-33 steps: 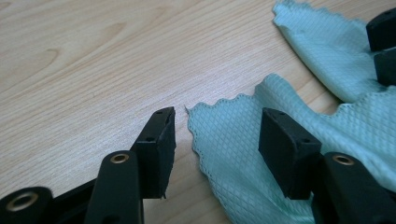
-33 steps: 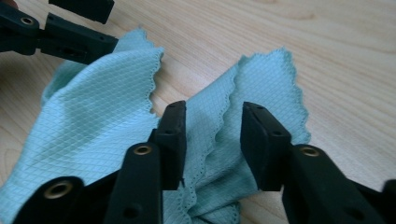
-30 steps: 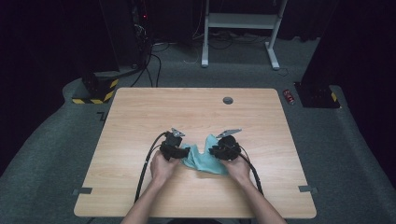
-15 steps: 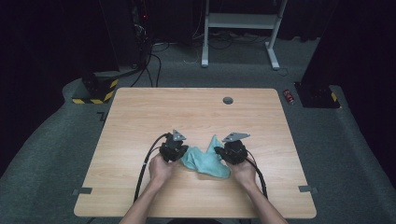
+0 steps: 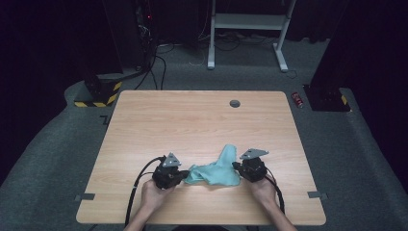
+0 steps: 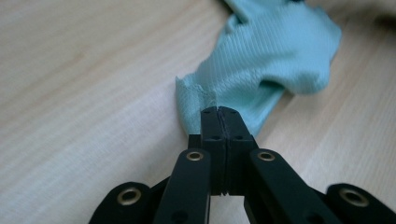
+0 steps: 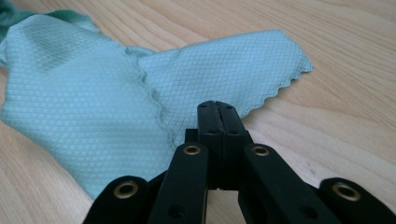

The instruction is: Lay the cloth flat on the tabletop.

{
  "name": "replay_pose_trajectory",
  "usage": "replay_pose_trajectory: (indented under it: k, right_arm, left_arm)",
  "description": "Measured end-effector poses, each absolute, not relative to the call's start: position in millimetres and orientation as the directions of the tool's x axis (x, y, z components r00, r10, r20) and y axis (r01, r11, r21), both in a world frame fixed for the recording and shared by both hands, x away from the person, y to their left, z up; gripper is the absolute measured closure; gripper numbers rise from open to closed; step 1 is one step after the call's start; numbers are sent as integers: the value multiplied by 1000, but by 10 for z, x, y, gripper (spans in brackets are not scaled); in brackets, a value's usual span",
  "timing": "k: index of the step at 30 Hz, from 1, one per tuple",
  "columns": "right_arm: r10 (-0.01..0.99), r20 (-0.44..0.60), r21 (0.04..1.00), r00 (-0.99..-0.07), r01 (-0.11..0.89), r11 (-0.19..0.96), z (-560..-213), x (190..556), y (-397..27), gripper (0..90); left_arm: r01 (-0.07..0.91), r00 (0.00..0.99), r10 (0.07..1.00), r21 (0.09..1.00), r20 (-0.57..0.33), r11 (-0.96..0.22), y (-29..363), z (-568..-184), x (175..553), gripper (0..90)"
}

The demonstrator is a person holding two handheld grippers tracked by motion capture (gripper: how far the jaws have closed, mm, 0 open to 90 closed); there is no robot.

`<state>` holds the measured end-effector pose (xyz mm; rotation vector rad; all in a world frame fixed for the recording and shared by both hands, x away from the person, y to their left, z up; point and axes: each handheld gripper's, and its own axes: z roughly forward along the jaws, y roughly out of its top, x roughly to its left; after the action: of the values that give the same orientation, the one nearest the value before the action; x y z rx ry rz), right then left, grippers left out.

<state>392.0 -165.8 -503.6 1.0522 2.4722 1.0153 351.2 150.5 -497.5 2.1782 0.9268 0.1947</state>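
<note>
Teal cloth [image 5: 217, 170] — rumpled, patterned weave, scalloped edge — near table front

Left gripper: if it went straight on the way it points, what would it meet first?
The cloth. The left gripper is already shut on its near edge, so it would push straight into the bunched fabric; beyond that, probably the right gripper, though depth is unclear.
</note>
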Motion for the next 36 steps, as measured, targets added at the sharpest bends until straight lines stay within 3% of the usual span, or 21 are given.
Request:
replay_pose_trajectory:
  k: [3, 7, 8, 9, 12, 19, 26, 36]
  right_arm:
    - [715, 21, 681, -699, 533, 502, -5039, 3914, -1681, 900]
    - [715, 24, 674, -698, 540, 505, -5034, 3922, -1687, 893]
    - [724, 16, 684, -689, 536, 495, -5014, 3930, -1684, 817]
    - [724, 16, 684, -689, 536, 495, -5014, 3930, -1684, 817]
    - [753, 1, 707, -658, 533, 465, -4945, 3986, -1637, 692]
    - [774, 7, 674, -633, 575, 464, -5027, 4171, -1528, 634]
    - [775, -7, 643, -632, 591, 487, -5100, 4221, -1527, 651]
    - [738, -10, 638, -675, 564, 525, -5094, 4207, -1497, 851]
  left_arm:
    - [559, 735, 659, 691, -158, -458, 1518, -4977, 3515, 874]
    - [562, 715, 679, 714, -166, -418, 1532, -4903, 3568, 773]
    - [561, 708, 686, 722, -164, -406, 1523, -4868, 3599, 724]
    - [557, 703, 693, 729, -158, -398, 1508, -4835, 3637, 724]
    - [538, 717, 686, 722, -120, -436, 1274, -4754, 3792, 650]
    - [558, 730, 668, 691, -146, -459, 855, -4804, 4063, 592]
    - [593, 735, 659, 623, -161, -509, 569, -4992, 4186, 640]
    - [615, 710, 680, 632, -182, -472, 664, -4955, 4233, 675]
